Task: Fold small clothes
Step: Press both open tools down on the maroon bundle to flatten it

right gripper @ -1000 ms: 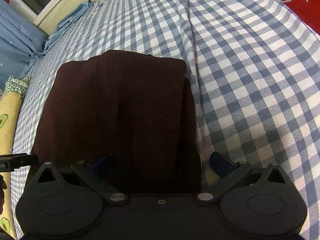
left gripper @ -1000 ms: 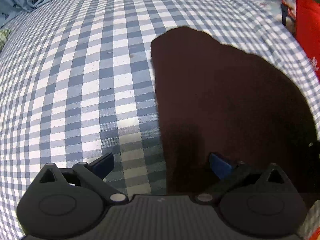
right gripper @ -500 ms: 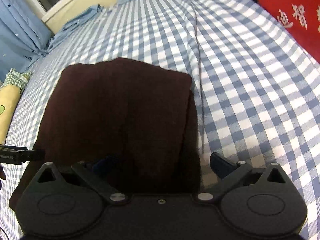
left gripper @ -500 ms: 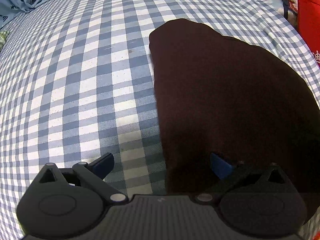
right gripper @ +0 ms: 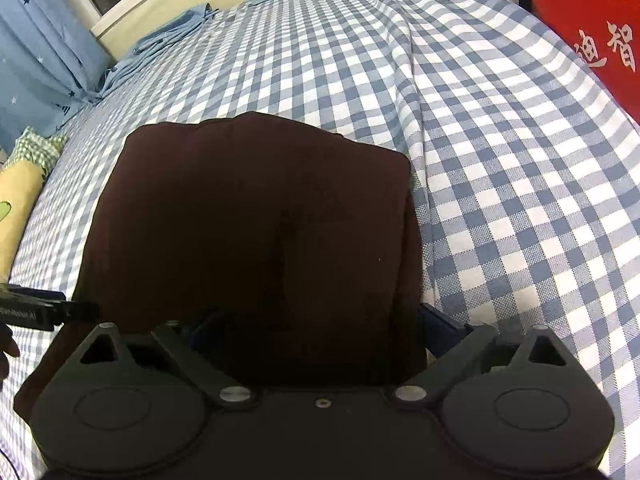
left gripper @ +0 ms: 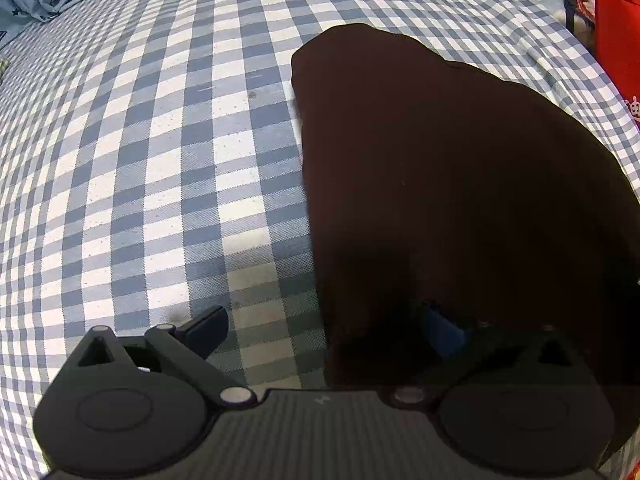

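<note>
while both grippers hover over the folded dark garment [right gripper: 256, 220] on the checked sheet [left gripper: 140, 140] | left gripper [left gripper: 324, 332] fingers spread, released | right gripper [right gripper: 320, 324] fingers spread, just been closing slightly, straddling the garment's edge, not gripping

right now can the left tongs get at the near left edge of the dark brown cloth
Probably yes. The left tongs stand open right over that edge of the dark brown cloth, one finger above the checked sheet, one above the cloth, with nothing between.
</note>
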Motion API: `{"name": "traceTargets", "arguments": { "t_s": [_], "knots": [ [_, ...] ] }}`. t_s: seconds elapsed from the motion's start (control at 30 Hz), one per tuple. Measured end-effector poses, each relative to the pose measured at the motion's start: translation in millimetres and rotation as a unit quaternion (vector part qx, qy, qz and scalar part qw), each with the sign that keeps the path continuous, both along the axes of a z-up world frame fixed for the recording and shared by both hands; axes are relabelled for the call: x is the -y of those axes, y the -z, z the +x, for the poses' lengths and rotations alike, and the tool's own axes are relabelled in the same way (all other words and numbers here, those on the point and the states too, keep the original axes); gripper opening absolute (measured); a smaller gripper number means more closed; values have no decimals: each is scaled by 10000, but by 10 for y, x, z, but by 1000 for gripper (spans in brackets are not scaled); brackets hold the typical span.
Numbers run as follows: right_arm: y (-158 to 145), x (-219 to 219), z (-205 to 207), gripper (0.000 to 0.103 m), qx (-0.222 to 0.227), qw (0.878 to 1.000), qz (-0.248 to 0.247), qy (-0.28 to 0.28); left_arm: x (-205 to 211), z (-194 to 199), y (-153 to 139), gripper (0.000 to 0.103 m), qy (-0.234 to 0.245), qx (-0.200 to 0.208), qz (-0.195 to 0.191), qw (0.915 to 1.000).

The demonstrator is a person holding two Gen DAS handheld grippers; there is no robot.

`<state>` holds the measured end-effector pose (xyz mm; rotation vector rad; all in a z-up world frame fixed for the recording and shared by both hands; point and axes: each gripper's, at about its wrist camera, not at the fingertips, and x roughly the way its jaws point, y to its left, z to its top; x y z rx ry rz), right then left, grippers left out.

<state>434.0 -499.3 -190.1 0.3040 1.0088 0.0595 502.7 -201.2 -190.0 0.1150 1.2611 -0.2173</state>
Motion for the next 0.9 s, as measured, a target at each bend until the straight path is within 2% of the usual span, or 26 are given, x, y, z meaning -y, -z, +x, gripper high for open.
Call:
{"name": "traceTargets", "arguments": {
  "t_s": [0.2, 0.43, 0.9],
  "knots": [
    [-40, -34, -12, 94, 100, 9999, -47, 61, 1, -5, 6, 103, -58, 6, -24, 10000],
    [39, 14, 41, 95, -34, 9998, 125, 132, 9, -17, -2, 103, -56, 59, 0, 10000],
    [95, -32, 97, 101, -123, 9998, 100, -86, 3, -10, 8, 103, -107, 15, -7, 9999]
  ]
}}
